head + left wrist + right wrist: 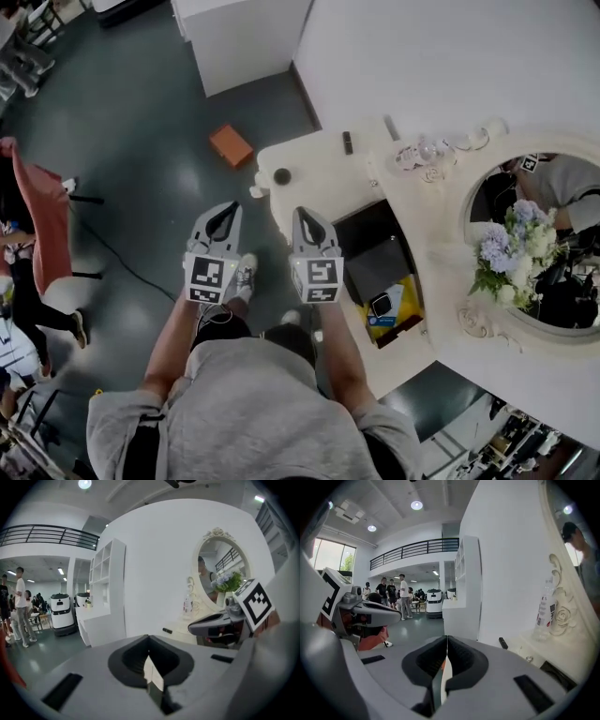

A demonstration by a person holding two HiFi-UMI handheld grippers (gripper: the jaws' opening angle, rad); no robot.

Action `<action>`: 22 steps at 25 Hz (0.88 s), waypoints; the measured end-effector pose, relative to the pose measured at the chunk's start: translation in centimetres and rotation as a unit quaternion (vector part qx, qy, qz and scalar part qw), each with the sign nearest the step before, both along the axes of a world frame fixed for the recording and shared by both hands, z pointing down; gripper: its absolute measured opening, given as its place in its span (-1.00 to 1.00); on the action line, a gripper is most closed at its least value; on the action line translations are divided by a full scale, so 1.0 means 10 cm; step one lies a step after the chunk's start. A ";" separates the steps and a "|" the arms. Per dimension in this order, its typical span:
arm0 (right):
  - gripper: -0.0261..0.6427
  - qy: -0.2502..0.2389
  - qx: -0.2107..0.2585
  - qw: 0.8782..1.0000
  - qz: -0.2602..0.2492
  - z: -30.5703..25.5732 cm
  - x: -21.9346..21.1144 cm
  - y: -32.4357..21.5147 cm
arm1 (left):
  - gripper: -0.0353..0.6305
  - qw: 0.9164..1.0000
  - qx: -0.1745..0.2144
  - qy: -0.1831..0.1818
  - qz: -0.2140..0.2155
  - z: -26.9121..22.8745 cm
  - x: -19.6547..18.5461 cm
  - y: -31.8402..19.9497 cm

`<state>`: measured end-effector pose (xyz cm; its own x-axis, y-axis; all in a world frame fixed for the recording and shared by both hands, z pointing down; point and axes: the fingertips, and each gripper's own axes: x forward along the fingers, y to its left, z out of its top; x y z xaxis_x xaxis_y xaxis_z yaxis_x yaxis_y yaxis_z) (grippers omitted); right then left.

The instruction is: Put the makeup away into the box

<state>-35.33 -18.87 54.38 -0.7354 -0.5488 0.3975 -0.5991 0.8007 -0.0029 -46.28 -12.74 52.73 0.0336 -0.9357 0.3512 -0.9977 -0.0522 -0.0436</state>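
My left gripper [224, 210] and right gripper [306, 216] hang side by side above the grey floor, just left of the cream vanity table [323, 192]. Both are shut with nothing in them; the jaws meet in a closed seam in the left gripper view [149, 656] and the right gripper view [446, 649]. A short black makeup stick [348, 142] [503, 642] and a small dark round item [281, 175] lie on the tabletop ahead of the grippers. A black open box [364, 223] set in the vanity holds yellow and blue items [389, 307]. Neither gripper touches the table.
An oval mirror [492, 197] with a bunch of pale flowers [514, 248] stands at the right. A clear bottle [419, 153] [544, 605] stands near it. An orange box [231, 145] lies on the floor, and a white cabinet [239, 37] stands beyond. People stand at the far left.
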 end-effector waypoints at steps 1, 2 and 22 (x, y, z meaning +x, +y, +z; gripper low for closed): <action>-0.88 0.003 -0.004 1.000 0.002 0.08 -0.05 -0.05 | -0.88 1.000 -0.004 -0.001 0.005 0.06 -0.03 -0.06; -0.88 0.007 -0.008 1.000 0.003 0.16 -0.10 -0.10 | -0.88 1.000 -0.007 -0.002 0.010 0.10 -0.05 -0.11; -0.11 0.105 -0.122 0.987 0.025 1.55 -0.71 -0.79 | -0.88 0.996 -0.078 0.032 0.039 0.88 -0.54 -0.58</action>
